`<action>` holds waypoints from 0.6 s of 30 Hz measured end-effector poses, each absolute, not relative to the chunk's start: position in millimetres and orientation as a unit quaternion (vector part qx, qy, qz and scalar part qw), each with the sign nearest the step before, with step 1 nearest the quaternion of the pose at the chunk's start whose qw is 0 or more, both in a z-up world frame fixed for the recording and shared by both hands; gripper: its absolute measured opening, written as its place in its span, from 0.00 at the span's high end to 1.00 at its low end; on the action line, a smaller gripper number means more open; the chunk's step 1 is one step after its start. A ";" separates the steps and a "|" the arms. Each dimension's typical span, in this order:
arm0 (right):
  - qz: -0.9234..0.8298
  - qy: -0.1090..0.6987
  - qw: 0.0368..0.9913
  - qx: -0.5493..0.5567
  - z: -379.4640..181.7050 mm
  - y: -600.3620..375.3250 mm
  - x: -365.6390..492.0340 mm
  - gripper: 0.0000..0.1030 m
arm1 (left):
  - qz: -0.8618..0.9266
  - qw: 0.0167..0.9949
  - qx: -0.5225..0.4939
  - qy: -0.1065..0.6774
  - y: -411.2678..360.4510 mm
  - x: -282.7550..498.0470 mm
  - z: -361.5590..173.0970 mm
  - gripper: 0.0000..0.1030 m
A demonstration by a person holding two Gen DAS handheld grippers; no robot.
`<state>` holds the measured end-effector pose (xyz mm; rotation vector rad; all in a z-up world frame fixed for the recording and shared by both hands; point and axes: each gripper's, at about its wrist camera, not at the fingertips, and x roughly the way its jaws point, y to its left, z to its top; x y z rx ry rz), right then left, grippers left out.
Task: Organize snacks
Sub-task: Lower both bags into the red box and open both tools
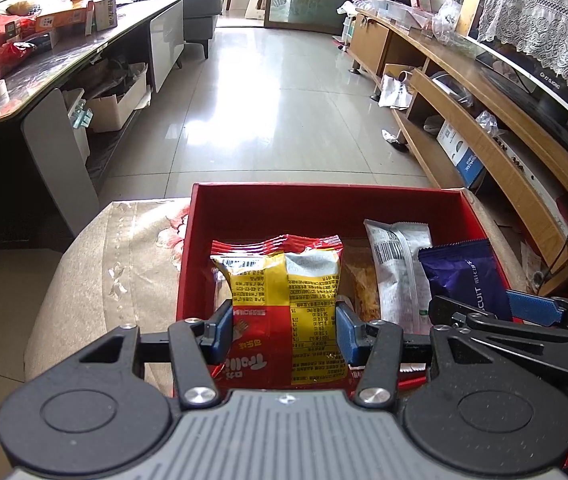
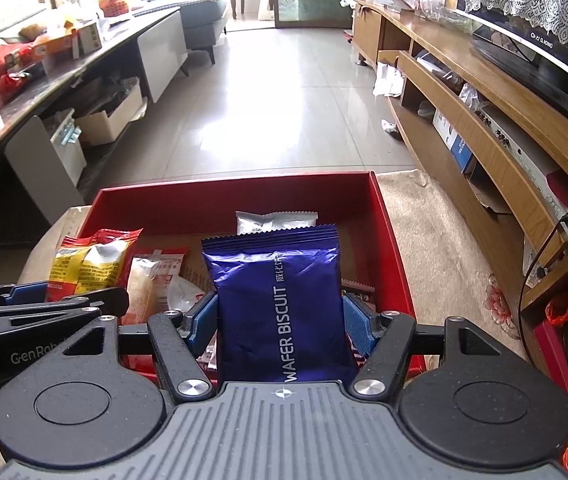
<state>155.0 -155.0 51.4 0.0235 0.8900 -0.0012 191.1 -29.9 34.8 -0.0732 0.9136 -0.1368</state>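
Observation:
A red box (image 1: 324,204) (image 2: 236,196) stands on a beige cloth-covered surface. My left gripper (image 1: 284,330) is shut on a red and yellow snack packet (image 1: 284,296), held upright over the box's near left part. My right gripper (image 2: 280,326) is shut on a blue wafer biscuit packet (image 2: 280,292) (image 1: 464,276), upright over the box's near right side. Inside the box lie a white-grey packet (image 1: 400,264) (image 2: 276,220) and a clear packet of brownish snack (image 1: 360,288) (image 2: 152,284). The red and yellow packet (image 2: 88,264) shows at the left of the right wrist view.
The beige cloth (image 1: 124,264) (image 2: 444,240) extends on both sides of the box. A dark table (image 1: 64,64) with boxes and red bags runs along the left. A wooden TV cabinet (image 1: 484,128) runs along the right. Tiled floor (image 1: 276,100) lies beyond.

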 end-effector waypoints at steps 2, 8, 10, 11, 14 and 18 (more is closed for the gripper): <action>-0.001 0.431 0.902 0.010 49.8 -154.4 158.0 0.30 | -0.064 0.894 -0.037 0.442 -30.3 195.0 33.0 0.56; -0.005 0.434 0.901 0.007 45.4 -153.5 164.9 0.30 | -0.062 0.893 -0.036 0.444 -31.2 203.8 27.3 0.56; -0.006 0.435 0.900 0.008 44.1 -154.0 166.8 0.30 | -0.061 0.893 -0.034 0.444 -32.1 206.0 25.7 0.56; -0.008 0.436 0.900 0.008 43.3 -154.3 167.7 0.30 | -0.061 0.894 -0.033 0.443 -32.9 206.8 24.5 0.56; -0.011 0.440 0.898 0.007 40.3 -154.8 170.5 0.30 | -0.060 0.893 -0.029 0.445 -36.1 210.0 19.9 0.56; -0.015 0.446 0.895 0.005 34.1 -154.6 175.3 0.30 | -0.059 0.890 -0.031 0.451 -37.7 216.1 12.6 0.56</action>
